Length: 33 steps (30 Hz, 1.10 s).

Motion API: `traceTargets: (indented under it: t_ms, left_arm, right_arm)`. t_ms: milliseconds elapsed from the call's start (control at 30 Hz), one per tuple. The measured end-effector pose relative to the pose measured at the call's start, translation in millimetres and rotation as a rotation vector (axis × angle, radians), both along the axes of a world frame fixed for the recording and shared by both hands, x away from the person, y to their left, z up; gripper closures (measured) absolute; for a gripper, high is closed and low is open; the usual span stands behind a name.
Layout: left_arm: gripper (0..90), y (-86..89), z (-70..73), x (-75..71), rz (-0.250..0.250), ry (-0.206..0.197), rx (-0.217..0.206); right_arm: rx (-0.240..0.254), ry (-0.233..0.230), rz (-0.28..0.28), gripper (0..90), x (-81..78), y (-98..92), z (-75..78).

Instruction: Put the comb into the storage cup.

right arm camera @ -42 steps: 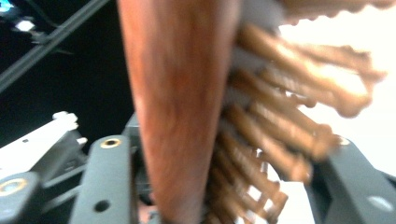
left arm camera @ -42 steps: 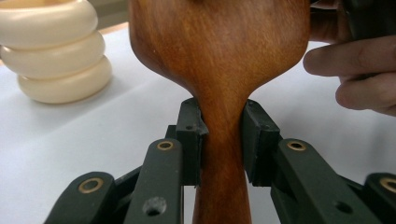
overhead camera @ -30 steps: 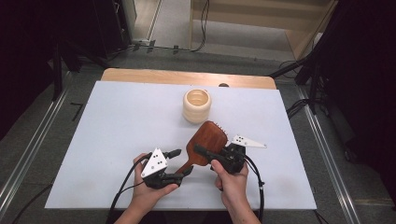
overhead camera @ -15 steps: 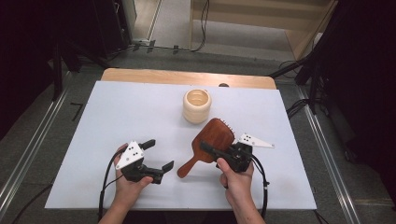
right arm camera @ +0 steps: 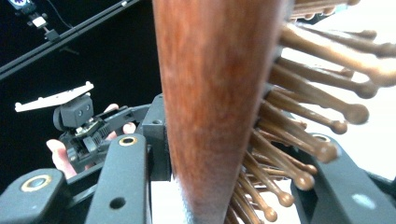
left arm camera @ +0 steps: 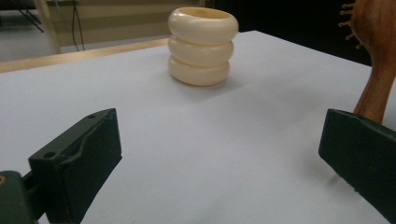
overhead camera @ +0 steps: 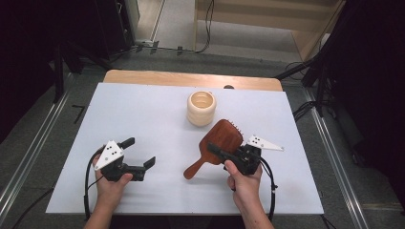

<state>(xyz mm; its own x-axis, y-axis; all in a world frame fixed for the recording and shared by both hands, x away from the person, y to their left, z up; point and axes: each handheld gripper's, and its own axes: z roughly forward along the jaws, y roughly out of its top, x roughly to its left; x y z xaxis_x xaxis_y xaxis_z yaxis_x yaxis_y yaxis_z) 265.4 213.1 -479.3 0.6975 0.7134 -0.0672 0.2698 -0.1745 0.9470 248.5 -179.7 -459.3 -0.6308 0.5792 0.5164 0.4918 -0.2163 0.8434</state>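
The hairbrush (overhead camera: 220, 142) is clamped by the right tongs (overhead camera: 228, 153), the left tongs (overhead camera: 138, 155) just opened empty, so it should be kept bristles-down and carried steadily toward the cup (overhead camera: 201, 108).

I can read no text, label, brand or number anywhere from my station. The grey three-cornered plate (overhead camera: 109, 153) on top of the left gripper (overhead camera: 139, 153) carries a few small dark dots, which spell out nothing.
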Motion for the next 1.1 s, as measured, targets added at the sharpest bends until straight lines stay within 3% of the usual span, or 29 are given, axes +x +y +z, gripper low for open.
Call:
traceTargets:
  t_ms: [333,533,767,867,1100]
  left_arm:
    - [0.0,26.9,-5.1,-0.1,0.068,0.016,0.003]
    - [0.0,41.2,-5.5,-4.1,0.115,-0.004,0.024]
    - [0.0,57.5,-5.8,-5.6,0.147,-0.004,-0.003]
    - [0.0,60.6,-6.5,-6.3,0.155,-0.005,-0.025]
    - [0.0,57.0,-9.9,-7.5,0.147,-0.016,-0.008]
  right_arm:
    - [-0.036,-0.024,0.003,52.8,3.5,0.0,4.6]
    - [-0.038,-0.036,-0.004,52.8,6.3,-3.1,7.3]
    - [-0.037,-0.048,-0.024,52.8,12.6,-9.8,11.7]
    - [-0.043,-0.047,-0.030,52.8,14.9,-11.7,12.9]
    - [-0.044,-0.059,-0.045,52.7,20.5,-15.8,14.8]
